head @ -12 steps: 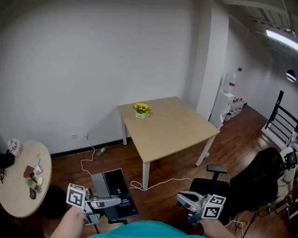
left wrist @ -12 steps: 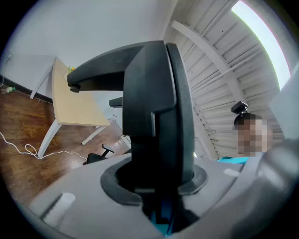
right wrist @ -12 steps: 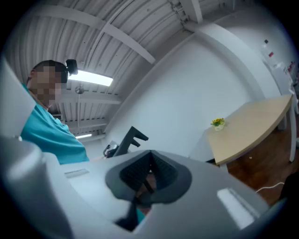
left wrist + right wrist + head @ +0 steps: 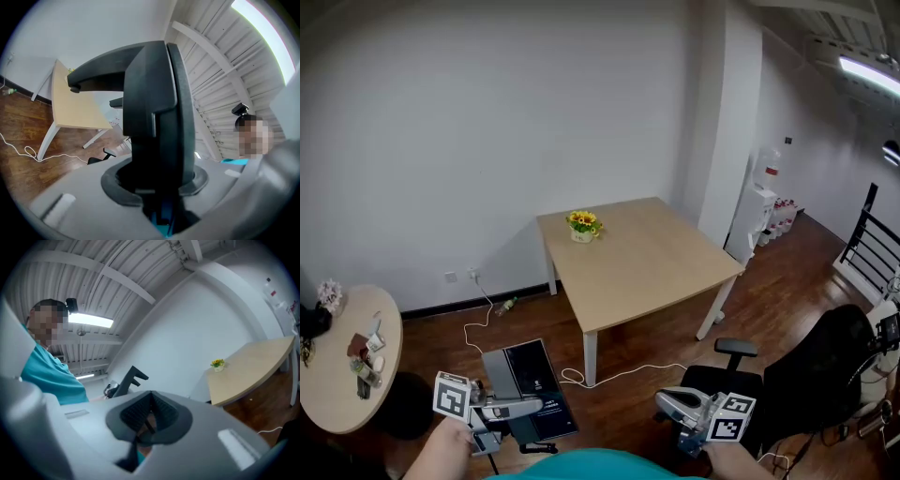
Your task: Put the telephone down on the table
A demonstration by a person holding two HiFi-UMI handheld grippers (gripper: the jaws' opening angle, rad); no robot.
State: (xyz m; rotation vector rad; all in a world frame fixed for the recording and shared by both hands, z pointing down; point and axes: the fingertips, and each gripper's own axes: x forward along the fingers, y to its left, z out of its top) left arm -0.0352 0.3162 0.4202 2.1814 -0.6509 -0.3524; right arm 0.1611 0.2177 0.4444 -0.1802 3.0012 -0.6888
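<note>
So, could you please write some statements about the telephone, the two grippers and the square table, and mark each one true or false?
1. The left gripper is shut on the black telephone. True.
2. The telephone lies on the square table. False: the left gripper holds it in the air, well short of that table.
3. The right gripper holds a cup. False: its jaws are together with nothing between them.
4. A pot of yellow flowers stands on the square table, near its far corner. True.
5. A white cable lies on the floor beside the table. True.
</note>
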